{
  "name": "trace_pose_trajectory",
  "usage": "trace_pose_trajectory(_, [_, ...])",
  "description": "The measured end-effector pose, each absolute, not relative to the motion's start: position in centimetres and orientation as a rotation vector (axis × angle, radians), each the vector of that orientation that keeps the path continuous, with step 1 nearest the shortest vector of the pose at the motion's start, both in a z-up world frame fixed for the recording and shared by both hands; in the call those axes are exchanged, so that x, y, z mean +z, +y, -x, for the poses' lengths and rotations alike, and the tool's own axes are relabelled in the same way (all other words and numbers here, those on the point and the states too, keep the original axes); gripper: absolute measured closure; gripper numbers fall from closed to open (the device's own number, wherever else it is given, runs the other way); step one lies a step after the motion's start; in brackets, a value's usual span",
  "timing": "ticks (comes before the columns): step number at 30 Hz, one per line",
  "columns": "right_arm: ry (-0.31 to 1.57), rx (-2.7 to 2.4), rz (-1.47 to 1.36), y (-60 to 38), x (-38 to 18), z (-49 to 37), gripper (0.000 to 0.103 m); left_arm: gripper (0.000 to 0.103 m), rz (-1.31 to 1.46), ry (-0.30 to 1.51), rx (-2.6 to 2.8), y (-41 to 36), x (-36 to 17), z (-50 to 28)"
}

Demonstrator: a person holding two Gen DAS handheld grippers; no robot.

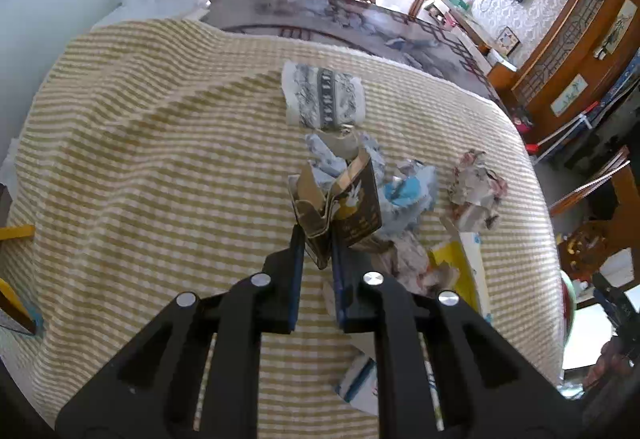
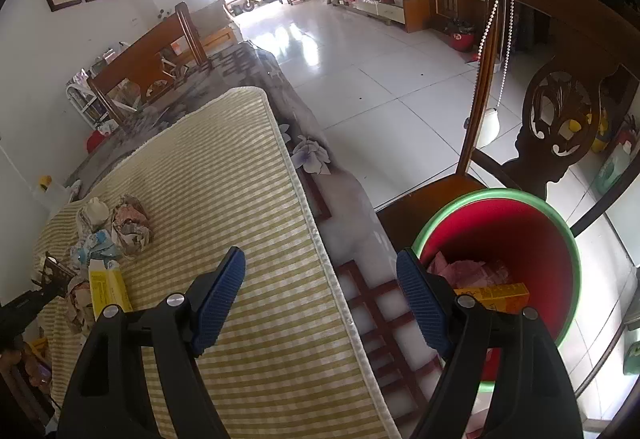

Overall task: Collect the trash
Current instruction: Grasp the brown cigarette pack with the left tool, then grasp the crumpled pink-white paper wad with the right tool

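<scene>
Two claws: left claw (image 1: 316, 239) pinches crushed brown carton (image 1: 340, 207), hiding its base; right claw (image 2: 320, 299) wide, empty.

Two wrist fisheyes, both angled steeply down.
Left: close over cloth (image 1: 160, 143), trash pile centre. Right: at table edge, bin (image 2: 560, 239) lower right; same pile (image 2: 116, 235) far left.

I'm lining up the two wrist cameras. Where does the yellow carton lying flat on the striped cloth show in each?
Left wrist: yellow carton at lower right, right of the gripper's fingers.
Right wrist: yellow carton at lower left.
Shared landmark: the floral crumpled paper ball just beyond it.
</scene>
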State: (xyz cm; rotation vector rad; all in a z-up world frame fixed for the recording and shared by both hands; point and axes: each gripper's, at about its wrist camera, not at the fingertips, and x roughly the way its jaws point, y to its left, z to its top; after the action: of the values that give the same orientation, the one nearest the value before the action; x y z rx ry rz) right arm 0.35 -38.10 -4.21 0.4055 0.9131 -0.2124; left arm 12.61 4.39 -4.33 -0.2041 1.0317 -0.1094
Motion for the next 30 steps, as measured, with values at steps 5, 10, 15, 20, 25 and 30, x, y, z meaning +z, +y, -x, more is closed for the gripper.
trace_pose_trajectory(5, [0.923, -0.213, -0.387, -37.7, -4.4, -0.8, 0.028, 0.090, 0.371, 0.963, -0.233, 4.2, -1.7, -9.6])
trace_pose_trajectory(10, [0.899, -0.157, -0.349, -36.3, -3.9, -1.0, 0.028, 0.090, 0.396, 0.869, -0.295, 2.1, 0.0, -5.7])
trace_pose_trajectory(15, [0.890, -0.053, -0.323, -33.7, -3.9, -2.1, 0.028, 0.090, 0.429, 0.812, -0.248, 2.7, 0.5, -4.3])
trace_pose_trajectory(20, [0.920, 0.050, -0.319, -30.0, -4.4, -5.0, 0.028, 0.090, 0.462, 0.818, -0.210, 3.6, 0.0, -5.2])
trace_pose_trajectory(25, [0.932, 0.101, -0.381, -26.4, -4.5, -9.9, 0.028, 0.090, 0.448, 0.814, -0.210, 3.3, 0.1, -5.3])
trace_pose_trajectory(30, [0.988, 0.103, -0.403, -23.0, -5.7, -14.4, 0.028, 0.090, 0.464, 0.812, -0.211, 3.6, -0.1, -4.8])
